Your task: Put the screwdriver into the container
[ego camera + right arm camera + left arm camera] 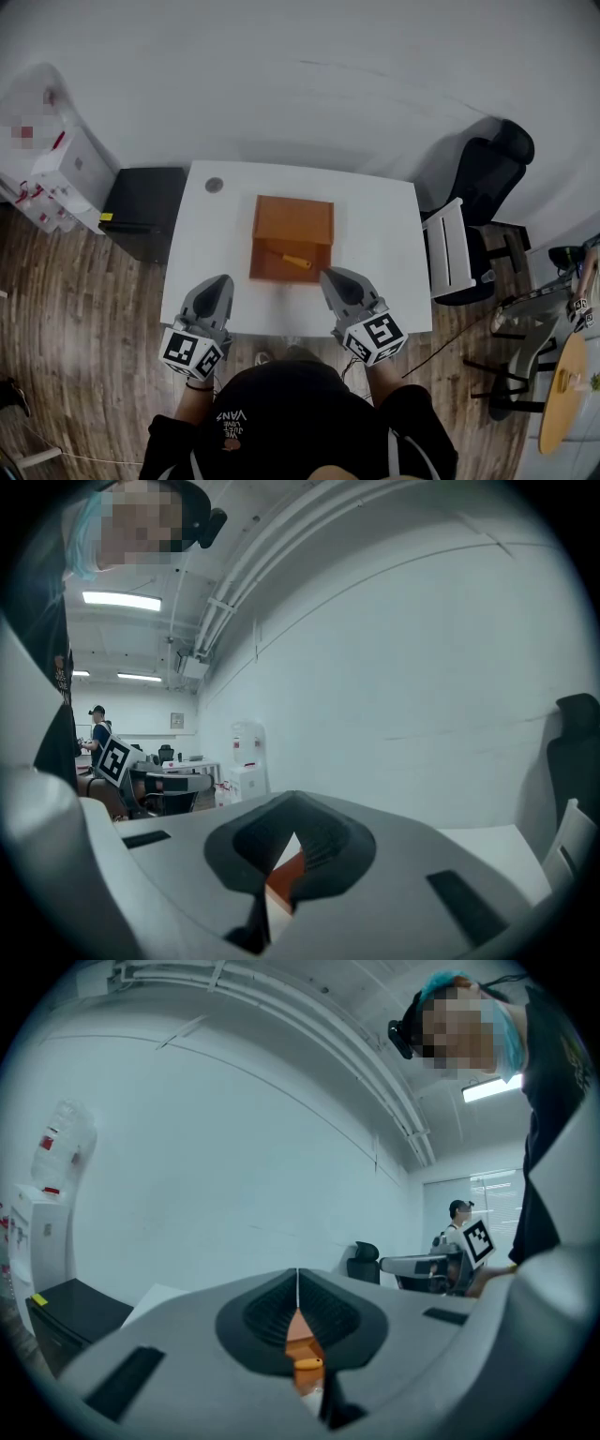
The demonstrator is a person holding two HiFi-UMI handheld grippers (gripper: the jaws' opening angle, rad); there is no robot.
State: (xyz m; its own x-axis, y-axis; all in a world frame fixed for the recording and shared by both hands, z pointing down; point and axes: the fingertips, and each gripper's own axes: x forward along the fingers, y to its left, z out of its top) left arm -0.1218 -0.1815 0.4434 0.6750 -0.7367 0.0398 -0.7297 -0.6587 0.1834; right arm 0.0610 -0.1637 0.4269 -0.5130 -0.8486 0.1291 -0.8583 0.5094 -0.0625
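An open orange-brown container (292,223) stands in the middle of the white table (384,234). The screwdriver (292,260), with its yellow handle, lies inside the container near its front edge. My left gripper (223,279) hovers at the table's front left, jaws shut and empty. My right gripper (328,273) is shut too, its tip just off the container's front right corner. In the left gripper view the left gripper (298,1283) frames a sliver of the container (298,1330) and the yellow handle (308,1365). In the right gripper view the right gripper (295,832) shows the container (286,872) below the tips.
A small round grey disc (215,185) lies at the table's back left corner. A black cabinet (145,211) and a white water dispenser (56,178) stand to the left. A black office chair (487,178) and a white chair (450,248) stand to the right.
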